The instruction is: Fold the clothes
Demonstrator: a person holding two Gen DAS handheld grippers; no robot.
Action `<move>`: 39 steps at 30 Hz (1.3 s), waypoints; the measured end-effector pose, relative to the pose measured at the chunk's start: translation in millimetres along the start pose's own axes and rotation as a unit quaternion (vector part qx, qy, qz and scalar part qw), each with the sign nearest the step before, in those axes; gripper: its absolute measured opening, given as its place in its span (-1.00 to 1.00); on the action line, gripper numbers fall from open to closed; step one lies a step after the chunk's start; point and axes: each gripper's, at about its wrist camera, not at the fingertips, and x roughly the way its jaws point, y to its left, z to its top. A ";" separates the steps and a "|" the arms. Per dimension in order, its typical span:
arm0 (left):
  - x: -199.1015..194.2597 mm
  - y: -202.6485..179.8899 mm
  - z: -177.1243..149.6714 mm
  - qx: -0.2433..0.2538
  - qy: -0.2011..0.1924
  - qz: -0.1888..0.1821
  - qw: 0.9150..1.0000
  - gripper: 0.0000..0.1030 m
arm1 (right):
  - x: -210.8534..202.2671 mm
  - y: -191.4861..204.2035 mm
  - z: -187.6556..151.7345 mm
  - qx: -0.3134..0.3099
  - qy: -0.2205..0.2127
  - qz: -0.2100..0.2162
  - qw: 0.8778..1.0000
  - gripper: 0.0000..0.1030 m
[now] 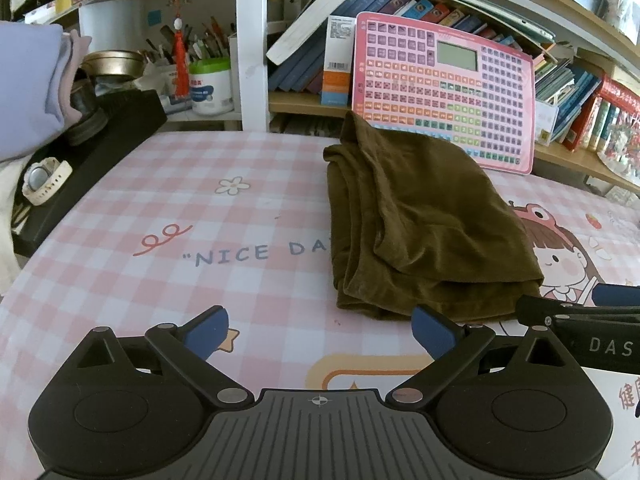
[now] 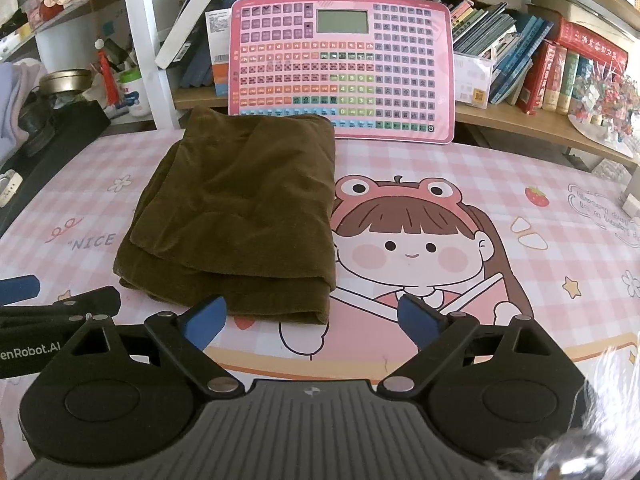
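Note:
An olive-brown garment point(image 1: 424, 224) point(image 2: 244, 208) lies folded in a thick rectangle on the pink checked table mat point(image 1: 160, 216) point(image 2: 520, 184). My left gripper point(image 1: 320, 328) is open and holds nothing; it hovers just short of the garment's near edge, its right finger close to the near-left corner. My right gripper point(image 2: 312, 316) is open too, poised over the garment's near-right corner, its left finger above the cloth's edge. Each gripper shows at the side of the other's view.
A pink learning pad point(image 1: 444, 92) point(image 2: 340, 68) leans on the bookshelf behind the garment. A black case with a white watch point(image 1: 44, 180) sits at the left, beside a lilac cloth pile point(image 1: 28, 84). Jars and brushes point(image 1: 208, 80) stand on the back-left shelf.

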 end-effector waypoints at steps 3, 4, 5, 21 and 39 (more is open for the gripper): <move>0.2 0.4 0.6 0.000 0.000 0.000 1.000 0.93 | 0.2 -0.5 0.2 -0.001 0.000 0.001 1.000 0.80; 0.4 0.5 0.7 0.000 0.000 -0.001 1.000 0.93 | 0.2 -0.3 0.1 -0.001 0.000 0.001 1.000 0.80; 0.5 0.6 0.7 0.000 0.001 0.000 1.000 0.93 | 0.2 -0.1 0.1 -0.001 0.000 0.000 1.000 0.80; 2.3 1.8 0.6 0.002 0.006 -0.003 1.000 0.93 | 0.7 1.8 -0.3 -0.001 0.001 -0.003 1.000 0.80; 4.1 2.0 -0.1 0.010 0.003 0.000 1.000 1.00 | 2.7 4.6 0.2 0.000 0.005 -0.006 1.000 0.80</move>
